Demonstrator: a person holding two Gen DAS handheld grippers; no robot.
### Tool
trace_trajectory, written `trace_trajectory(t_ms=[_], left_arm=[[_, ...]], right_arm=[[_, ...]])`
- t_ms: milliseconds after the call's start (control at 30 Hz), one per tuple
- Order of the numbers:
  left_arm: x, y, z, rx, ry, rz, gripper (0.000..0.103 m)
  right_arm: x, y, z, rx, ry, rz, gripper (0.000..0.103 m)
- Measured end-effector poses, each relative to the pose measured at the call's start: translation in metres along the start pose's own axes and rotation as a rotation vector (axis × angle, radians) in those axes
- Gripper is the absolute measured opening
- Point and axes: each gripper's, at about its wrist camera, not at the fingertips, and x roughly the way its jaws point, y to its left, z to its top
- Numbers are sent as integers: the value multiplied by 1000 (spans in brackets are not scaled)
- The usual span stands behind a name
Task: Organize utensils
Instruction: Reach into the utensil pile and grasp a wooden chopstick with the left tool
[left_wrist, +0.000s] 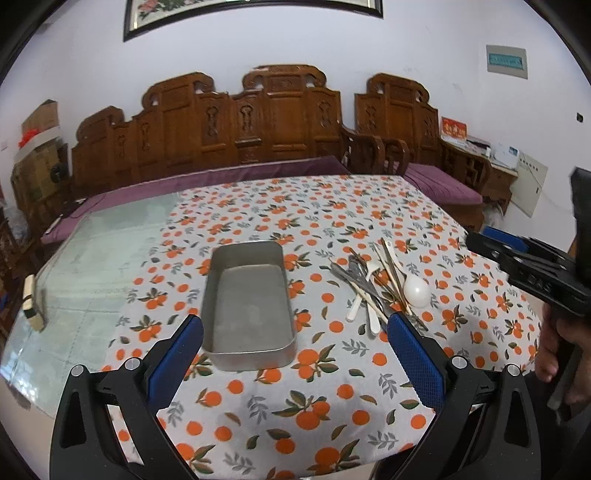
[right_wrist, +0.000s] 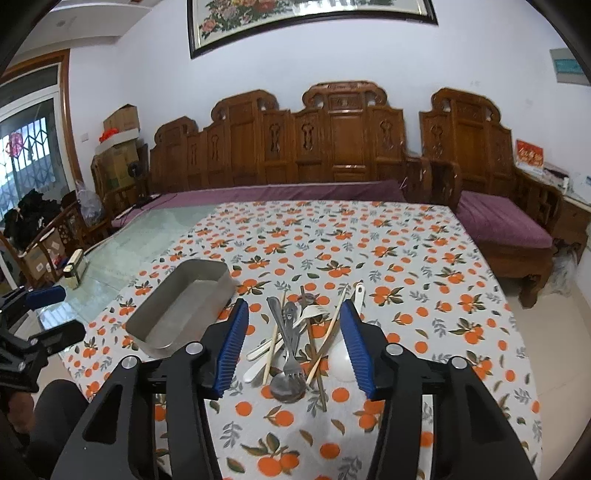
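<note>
On the far left a strip of bare glass tabletop (left_wrist: 92, 258) showed beside the orange-print tablecloth (left_wrist: 332, 398). The left gripper (left_wrist: 295, 325) hung above the cloth with its jaws spread wide and nothing between them, the near end of the metal tray (left_wrist: 247, 295) lying in the gap between its blue pads (left_wrist: 177, 354). That tray sat empty on the cloth. Just right of it lay the heap of utensils (right_wrist: 295, 339): metal fork, spoons, chopsticks and white plastic pieces, crossed over one another. The right gripper (right_wrist: 295, 339) hovered over that heap, jaws partly apart, not pressing on anything, the pile framed between its fingers (right_wrist: 232, 347). A hand (left_wrist: 561, 347) held its grip at far right.
</note>
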Motion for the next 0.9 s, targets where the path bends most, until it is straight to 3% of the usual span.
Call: trace_trajectory(t_ms=[233,400,600,900], left_arm=[[31,-18,3,41,41,-28,96],[63,-36,2,59,101,-76,94],[109,-49,3,60,172,-103,83],[177,-63,11,20,273,-129,61]], right_arm=[[51,-20,2,-8,58,34,45],[78,-39,-15,23,108,61,39],[99,-49,-32,45,169,75,34],[105,-59,-34,94,194,67,28]])
